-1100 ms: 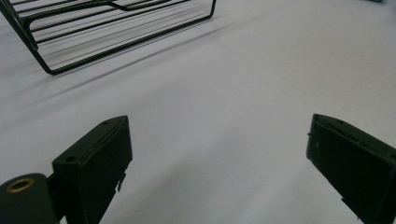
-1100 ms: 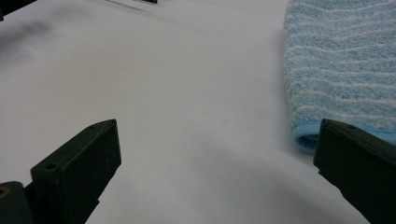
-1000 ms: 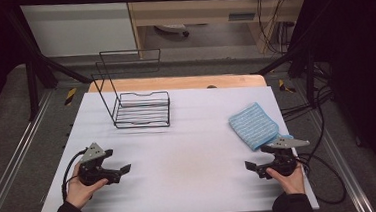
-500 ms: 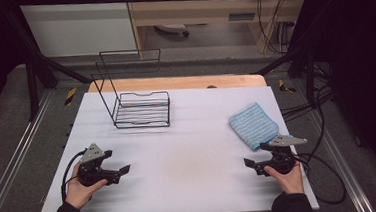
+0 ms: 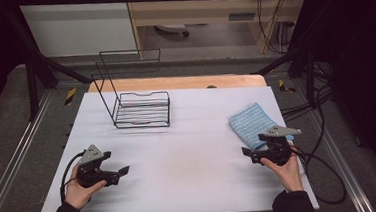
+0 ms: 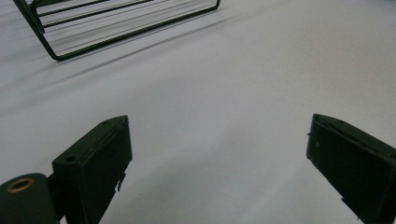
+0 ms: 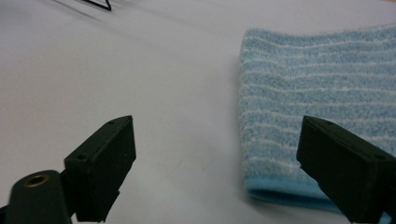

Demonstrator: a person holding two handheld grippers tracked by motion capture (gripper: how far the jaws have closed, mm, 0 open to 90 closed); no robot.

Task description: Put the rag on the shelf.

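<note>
Your right gripper (image 5: 249, 154) stands released above the table (image 5: 189, 156), its jaws having just been closing with nothing between them; the cloth (image 5: 250, 124) lies flat just beyond it. Your left gripper (image 5: 123, 170) is released too, well short of the rack (image 5: 141, 109).

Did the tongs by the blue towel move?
Yes. The right tongs crept a little up the table alongside the blue towel, their jaws just closing slightly with nothing between them.
</note>
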